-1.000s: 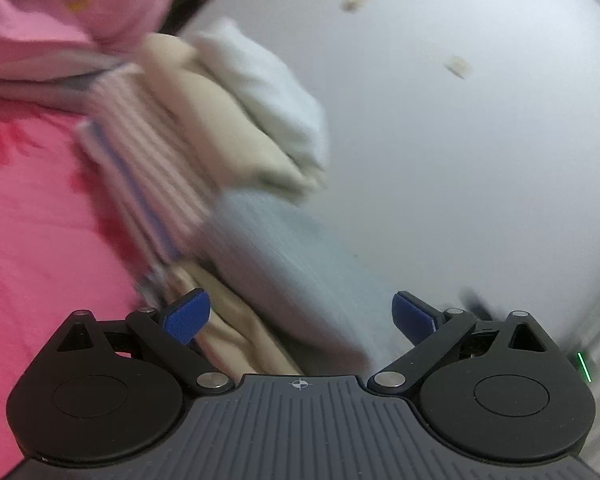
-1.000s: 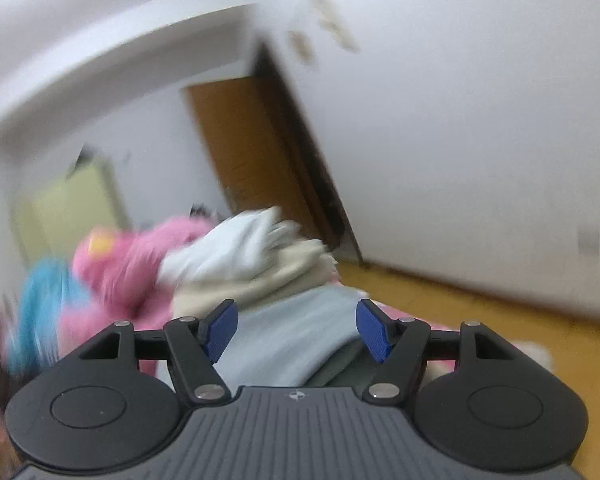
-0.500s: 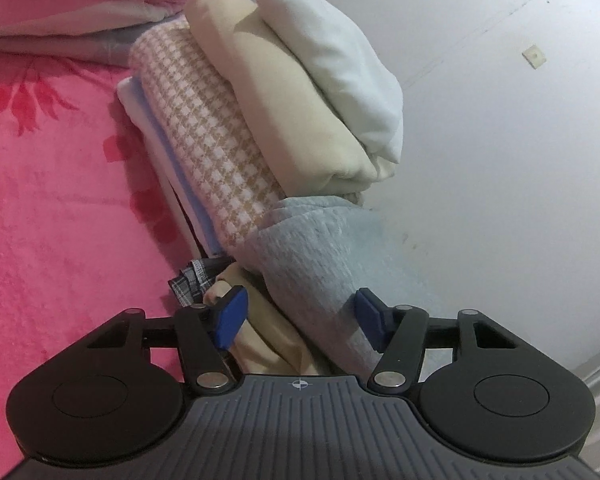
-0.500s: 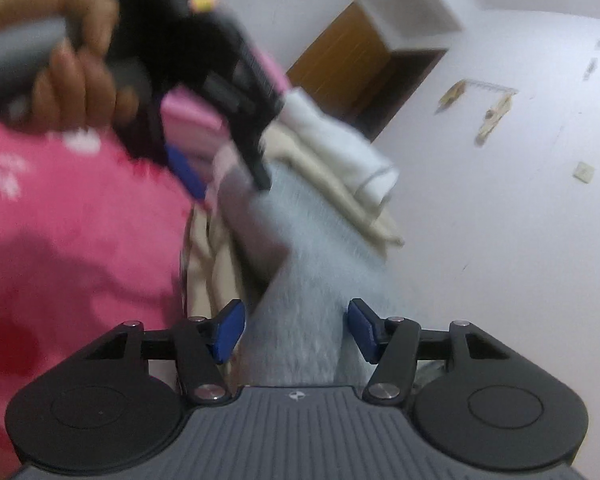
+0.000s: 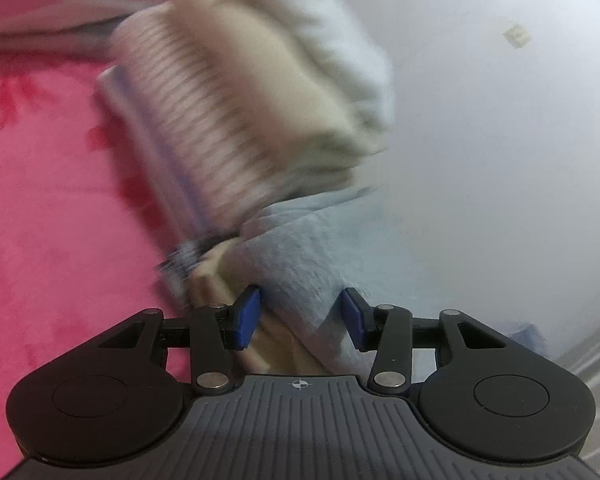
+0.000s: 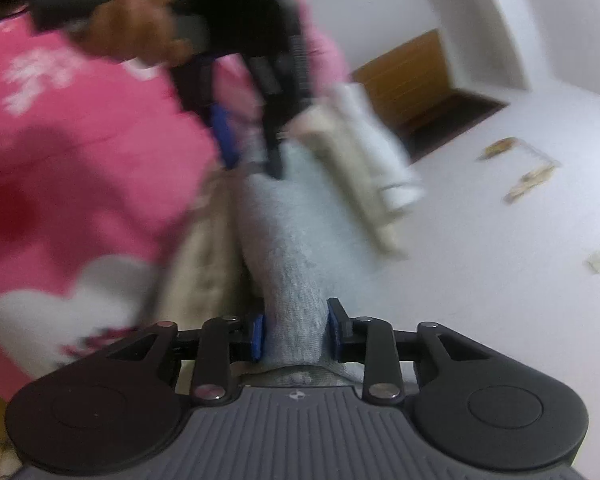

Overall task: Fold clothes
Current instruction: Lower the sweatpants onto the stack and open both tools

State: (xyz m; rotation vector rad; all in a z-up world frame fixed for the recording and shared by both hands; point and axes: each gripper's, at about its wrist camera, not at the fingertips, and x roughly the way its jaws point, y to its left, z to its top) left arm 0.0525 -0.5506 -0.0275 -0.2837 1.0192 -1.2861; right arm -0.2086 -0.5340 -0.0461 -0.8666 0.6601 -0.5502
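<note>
Left wrist view: your left gripper has its jaws closing around an edge of the grey-blue garment; the blue pads are not yet clearly pressing it. The garment lies on the pink bedspread, against the white wall. Just beyond it, a stack of folded clothes, blurred.

Right wrist view: your right gripper is closing too, both pads already against the same grey-blue garment, cloth bunched between them. Your left hand and its gripper meet the garment's far end. The folded stack sits beside it.

Step in hand, by my reading: taking hold of both ends. The next move calls for two firm grips, then lifting the garment clear of the stack to spread it.
</note>
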